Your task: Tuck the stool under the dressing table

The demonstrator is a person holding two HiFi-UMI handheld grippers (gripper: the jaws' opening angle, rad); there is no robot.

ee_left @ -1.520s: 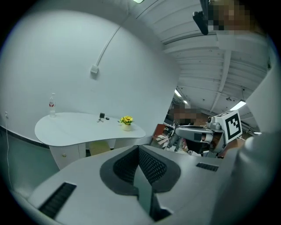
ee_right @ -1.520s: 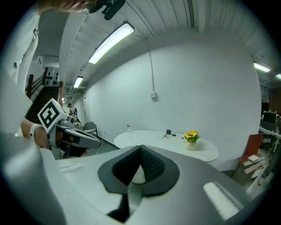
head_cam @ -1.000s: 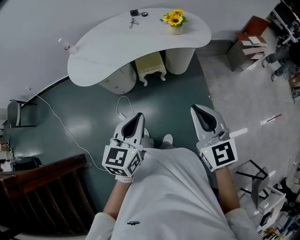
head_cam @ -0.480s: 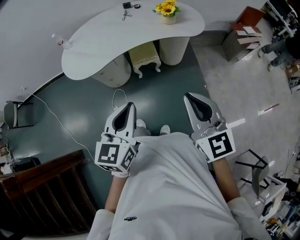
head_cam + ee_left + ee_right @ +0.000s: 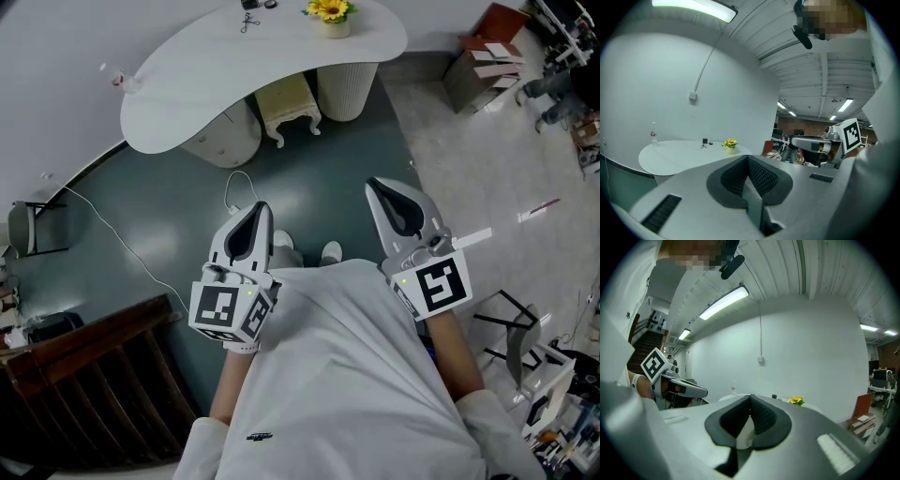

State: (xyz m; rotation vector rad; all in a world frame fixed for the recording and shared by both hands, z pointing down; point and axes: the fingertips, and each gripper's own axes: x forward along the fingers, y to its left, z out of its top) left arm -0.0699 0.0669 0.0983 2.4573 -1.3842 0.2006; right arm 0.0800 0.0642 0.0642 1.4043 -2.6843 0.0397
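**Operator:** State of the tongs?

**Technician:** Left gripper (image 5: 260,212): jaws shut pad to pad, nothing between them. Right gripper (image 5: 377,190): the same, closed and empty. Each gripper view confirms this, showing ribbed pads meeting with no object in the gap. Both are held level in front of the person's body, side by side and pointing far.

**Operator:** Location of the stool?

**Technician:** The stool (image 5: 288,105) stands at the far side of the scene, in the gap between the two pedestals (image 5: 349,91) of the table (image 5: 187,84). The far part of its seat is under the tabletop. The near edge and two legs show just past the rim. Judged from this, the tuck looks largely complete.

**Operator:** Bearing from the tongs?

**Technician:** Straight ahead and far, well apart from both grippers, with open floor (image 5: 309,197) between. The stool lies between the two lines of pointing, closer to the left one. The left gripper is therefore more nearly in line with it. The right gripper sits further to the right, though its tip reaches slightly further.

**Operator:** Long axis of the seat?

**Technician:** The seat appears close to square from the head view, so no axis can be called with confidence. Any further push would have to run near-to-far, into the gap between the pedestals.
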